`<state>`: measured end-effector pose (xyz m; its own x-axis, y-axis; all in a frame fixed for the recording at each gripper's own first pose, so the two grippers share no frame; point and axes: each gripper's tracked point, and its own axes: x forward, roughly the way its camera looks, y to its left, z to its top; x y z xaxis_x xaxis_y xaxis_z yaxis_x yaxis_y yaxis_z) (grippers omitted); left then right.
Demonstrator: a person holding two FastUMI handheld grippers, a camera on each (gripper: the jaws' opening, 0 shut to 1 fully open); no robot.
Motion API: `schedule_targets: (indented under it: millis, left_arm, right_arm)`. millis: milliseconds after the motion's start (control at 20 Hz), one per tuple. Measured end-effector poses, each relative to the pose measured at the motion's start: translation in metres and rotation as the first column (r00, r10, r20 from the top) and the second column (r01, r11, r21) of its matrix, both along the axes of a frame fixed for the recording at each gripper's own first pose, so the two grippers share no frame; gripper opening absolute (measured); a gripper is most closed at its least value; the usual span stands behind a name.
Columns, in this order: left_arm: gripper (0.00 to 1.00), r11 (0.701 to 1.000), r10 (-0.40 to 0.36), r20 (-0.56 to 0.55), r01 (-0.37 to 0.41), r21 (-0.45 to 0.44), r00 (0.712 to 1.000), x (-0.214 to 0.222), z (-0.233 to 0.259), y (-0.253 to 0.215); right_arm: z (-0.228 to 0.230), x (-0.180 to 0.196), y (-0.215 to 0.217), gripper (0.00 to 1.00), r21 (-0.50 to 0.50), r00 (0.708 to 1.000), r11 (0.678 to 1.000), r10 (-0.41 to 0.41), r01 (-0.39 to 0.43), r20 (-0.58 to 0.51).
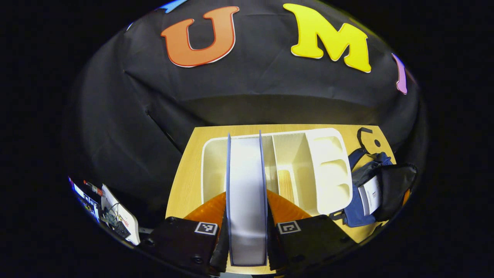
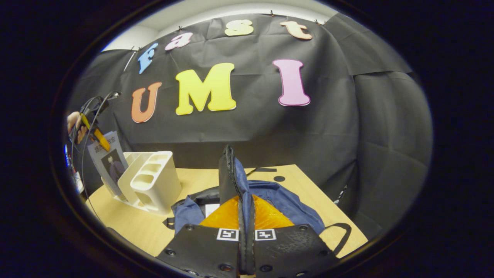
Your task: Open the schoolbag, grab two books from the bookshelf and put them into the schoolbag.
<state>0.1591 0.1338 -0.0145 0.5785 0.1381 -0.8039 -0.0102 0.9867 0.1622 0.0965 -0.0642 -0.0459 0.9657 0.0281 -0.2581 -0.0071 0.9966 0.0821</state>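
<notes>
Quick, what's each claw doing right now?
Left claw: shut on the book.
Right claw: shut on the schoolbag flap.

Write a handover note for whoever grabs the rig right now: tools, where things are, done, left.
Left tool: shut on a book, held edge-on above the white bookshelf; in the right gripper view that book hangs up beside the shelf.
Right tool: shut on the schoolbag's zipper edge, holding the flap up so the bag stays open.
Schoolbag lies on the wooden table next to the bookshelf, with something white showing in its opening; I cannot tell if that is a book.
Done: bag opened, one book lifted off the shelf.
Left: put this book in the bag; check whether another is still needed.
</notes>
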Motion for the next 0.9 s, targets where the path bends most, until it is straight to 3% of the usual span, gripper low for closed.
schedule_targets:
  millis: [350,600,750,900]
  left_arm:
    - [0.42,0.989,0.033,0.082,-0.020,-0.146,0.996,-0.078,0.010,0.010]
    - [0.41,0.955,0.086,0.108,-0.051,-0.291,0.990,-0.131,0.001,0.025]
    - [0.42,0.915,0.123,0.110,-0.069,-0.397,0.986,-0.158,-0.009,0.018]
    - [0.41,0.848,0.161,0.093,-0.089,-0.523,0.983,-0.182,-0.023,0.006]
  right_arm:
    - [-0.011,-0.005,0.007,0.01,-0.021,0.999,1.000,-0.009,0.008,-0.033]
    - [-0.009,-0.008,0.015,0.01,-0.050,0.999,0.999,-0.013,0.011,-0.040]
    - [-0.010,-0.009,0.018,0.01,-0.064,0.999,0.998,-0.016,0.013,-0.047]
    - [-0.011,-0.007,0.020,0.01,-0.068,0.999,0.998,-0.014,0.011,-0.052]
